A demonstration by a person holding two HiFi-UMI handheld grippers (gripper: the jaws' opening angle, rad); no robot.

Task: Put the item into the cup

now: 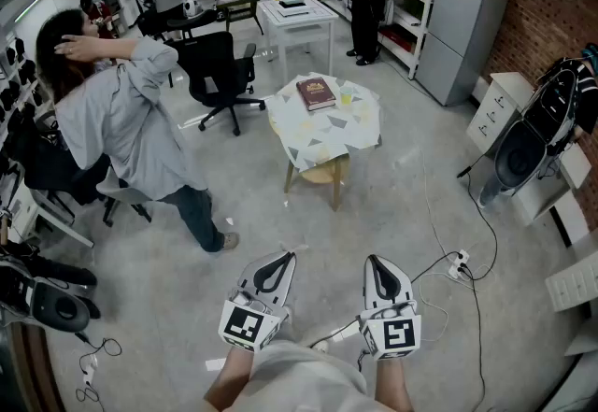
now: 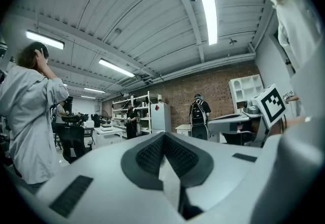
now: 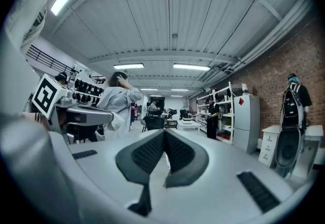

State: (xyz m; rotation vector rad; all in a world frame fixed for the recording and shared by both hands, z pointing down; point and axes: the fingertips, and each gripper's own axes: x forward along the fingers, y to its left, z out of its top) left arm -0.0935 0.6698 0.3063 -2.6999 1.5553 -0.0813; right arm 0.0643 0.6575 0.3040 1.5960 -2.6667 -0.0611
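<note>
A small table (image 1: 350, 141) under a patterned cloth stands a few steps ahead in the head view. On it lies a dark red book (image 1: 316, 92), with a small pale-yellow thing (image 1: 347, 100) beside it, too small to identify. No cup can be made out. My left gripper (image 1: 279, 260) and right gripper (image 1: 377, 263) are held low and close to my body, far short of the table, pointing forward. Both are shut and hold nothing: the dark pads meet in the left gripper view (image 2: 163, 139) and in the right gripper view (image 3: 164, 136).
A person in a grey shirt (image 1: 121, 120) stands at left, arm raised to the head. Behind are a black office chair (image 1: 220, 74) and a white table (image 1: 297, 16). Cables and a power strip (image 1: 458, 262) lie on the floor at right. A fridge (image 1: 460, 27) and shelves line the far right wall.
</note>
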